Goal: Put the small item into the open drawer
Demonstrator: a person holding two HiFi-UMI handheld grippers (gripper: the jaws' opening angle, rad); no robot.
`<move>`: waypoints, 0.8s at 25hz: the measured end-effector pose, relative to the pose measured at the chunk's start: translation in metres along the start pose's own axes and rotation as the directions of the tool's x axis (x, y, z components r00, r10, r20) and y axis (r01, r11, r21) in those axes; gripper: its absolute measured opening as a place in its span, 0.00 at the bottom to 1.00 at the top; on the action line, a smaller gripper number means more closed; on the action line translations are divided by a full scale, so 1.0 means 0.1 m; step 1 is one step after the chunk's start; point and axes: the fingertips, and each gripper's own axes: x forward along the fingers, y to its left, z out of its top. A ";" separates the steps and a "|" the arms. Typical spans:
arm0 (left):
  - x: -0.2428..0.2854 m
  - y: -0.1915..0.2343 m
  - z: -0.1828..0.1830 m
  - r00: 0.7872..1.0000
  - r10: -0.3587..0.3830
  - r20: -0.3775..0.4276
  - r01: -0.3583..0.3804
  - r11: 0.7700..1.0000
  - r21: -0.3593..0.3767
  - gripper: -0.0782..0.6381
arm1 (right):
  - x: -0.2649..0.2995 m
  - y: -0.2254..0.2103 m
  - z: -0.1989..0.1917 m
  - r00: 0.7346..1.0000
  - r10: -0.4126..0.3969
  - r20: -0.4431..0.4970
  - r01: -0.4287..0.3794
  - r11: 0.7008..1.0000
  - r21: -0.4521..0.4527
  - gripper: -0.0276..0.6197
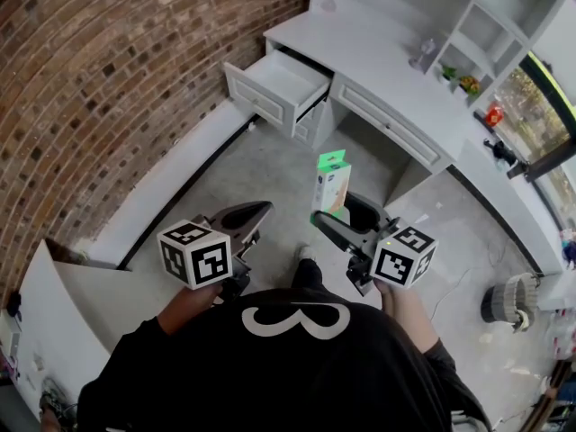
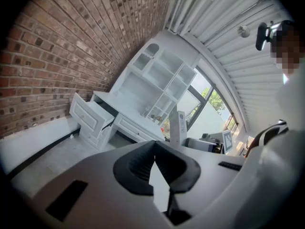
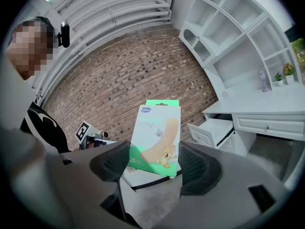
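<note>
My right gripper is shut on a small white-and-green box and holds it upright above the grey floor. In the right gripper view the box stands between the two dark pads, tilted slightly, its cartoon print facing the camera. The open drawer juts out of the white desk's left end, ahead of both grippers and well apart from them. It also shows as the drawer and the drawer in the two gripper views. My left gripper is shut with nothing in it; its pads meet at the tips.
A brick wall runs along the left with a white ledge at its foot. The white desk carries shelves with small ornaments. A round basket sits on the floor at the right, near the window.
</note>
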 end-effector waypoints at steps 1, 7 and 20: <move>0.06 0.04 0.04 1.000 0.006 0.000 -0.006 1.000 -0.003 0.11 | 0.03 -0.08 0.04 1.000 0.005 0.000 -0.005 1.000 0.006 0.55; 0.55 0.28 0.28 0.999 0.037 0.000 -0.037 0.999 -0.035 0.11 | 0.20 -0.64 0.31 0.999 0.017 -0.027 -0.017 1.000 0.007 0.55; 1.84 0.56 0.69 0.998 0.056 -0.037 -0.059 0.996 -0.070 0.11 | 0.29 -1.93 0.71 0.996 0.019 -0.083 -0.015 0.999 0.046 0.55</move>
